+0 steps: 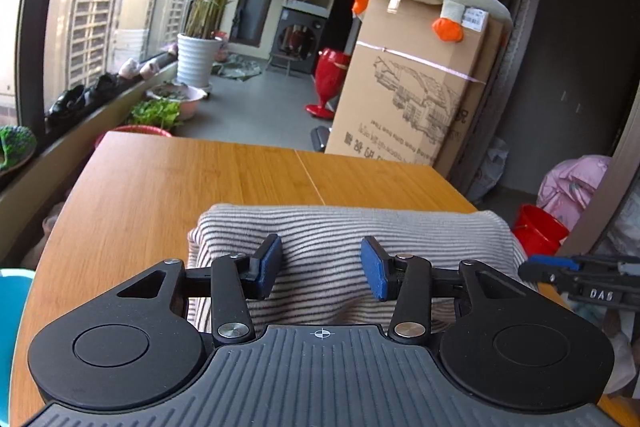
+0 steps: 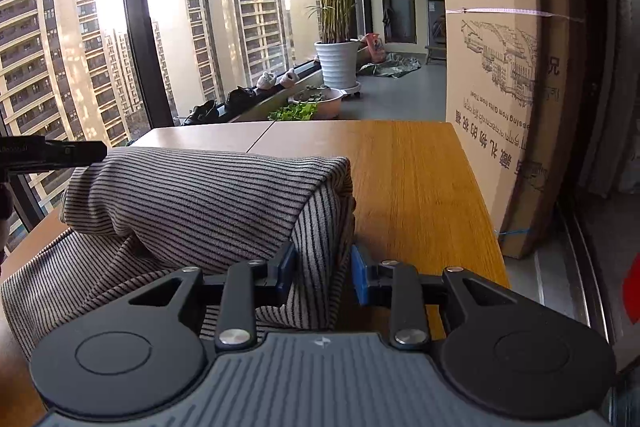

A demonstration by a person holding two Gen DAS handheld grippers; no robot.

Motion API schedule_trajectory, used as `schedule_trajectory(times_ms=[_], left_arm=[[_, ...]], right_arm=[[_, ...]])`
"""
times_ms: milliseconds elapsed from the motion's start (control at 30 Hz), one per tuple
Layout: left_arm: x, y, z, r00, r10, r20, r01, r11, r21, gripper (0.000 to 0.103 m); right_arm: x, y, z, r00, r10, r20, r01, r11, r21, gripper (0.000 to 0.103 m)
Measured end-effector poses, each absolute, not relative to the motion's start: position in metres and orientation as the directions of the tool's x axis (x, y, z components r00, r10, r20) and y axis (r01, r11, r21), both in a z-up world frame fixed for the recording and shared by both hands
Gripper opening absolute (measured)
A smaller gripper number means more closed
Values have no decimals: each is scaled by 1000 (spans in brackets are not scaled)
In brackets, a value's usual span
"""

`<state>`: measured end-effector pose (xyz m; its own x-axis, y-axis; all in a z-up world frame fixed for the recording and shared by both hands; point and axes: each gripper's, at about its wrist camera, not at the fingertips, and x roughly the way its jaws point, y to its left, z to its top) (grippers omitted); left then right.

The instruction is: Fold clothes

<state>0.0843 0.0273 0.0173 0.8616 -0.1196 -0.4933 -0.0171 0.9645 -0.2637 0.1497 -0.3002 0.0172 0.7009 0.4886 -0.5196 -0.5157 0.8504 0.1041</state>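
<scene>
The striped garment (image 1: pixel 344 239) lies bunched at the worktop's (image 1: pixel 200 179) six-o'clock edge, the left tongs (image 1: pixel 322 269) gaping empty above it and the right tongs (image 2: pixel 322 273) pinching its three-o'clock fold, which may slip and unroll.

"DAS" in white on right gripper (image 1: pixel 576 277) side; cardboard box (image 2: pixel 504 99) shows upside-down print, "Gifts from Tibet" readable, Chinese characters unclear.
</scene>
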Motion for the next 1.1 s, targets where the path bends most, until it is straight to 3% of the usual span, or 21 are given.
schedule_trajectory(times_ms=[100,200,300,367,433,467,500,533,567,633,667,700,767,867,1067,1100], left_arm=[[81,23,7,857,-117,-502,-18,966,-256,49],[77,25,7,857,-123,-501,-16,964,-264,49],[74,32,10,854,-140,-500,-11,958,-287,49],[66,45,24,878,-151,-453,-11,942,-334,51],[62,59,37,904,-122,-410,-38,932,-360,67],[64,67,44,914,-79,-398,-78,928,-363,82],[69,74,48,918,-43,-395,-115,923,-368,89],[79,81,48,911,-23,-412,-147,915,-376,89],[89,86,45,902,-9,-432,-173,909,-380,89],[106,87,33,875,4,-485,-203,911,-359,79],[111,83,24,860,25,-510,-215,924,-317,52],[113,79,17,850,38,-525,-218,934,-284,46],[106,71,7,858,26,-513,-187,946,-265,42],[96,69,5,864,17,-504,-175,947,-268,42],[83,68,10,861,-13,-509,-140,955,-262,42],[80,72,12,863,-27,-504,-138,948,-287,45]], right_arm=[[148,-304,51,731,527,-434,-524,840,138,29],[150,-290,65,650,643,-405,-601,761,244,29],[157,-258,42,569,657,-495,-625,736,260,29],[162,-246,15,553,619,-557,-606,758,240,30],[161,-246,4,557,618,-555,-604,760,239,30],[161,-248,3,559,623,-547,-604,758,247,30],[161,-249,4,554,625,-549,-599,758,258,30],[162,-250,5,551,625,-553,-597,758,262,30],[163,-249,6,549,623,-557,-598,759,259,30],[163,-247,10,551,616,-563,-603,760,242,30],[162,-249,14,552,616,-563,-604,760,239,30],[162,-252,19,561,615,-554,-599,764,241,30],[164,-265,36,613,604,-509,-562,786,257,36],[183,-283,57,698,543,-466,-472,839,271,55],[245,-271,18,609,545,-577,-343,836,428,55],[247,-270,13,598,553,-581,-338,831,442,50]])
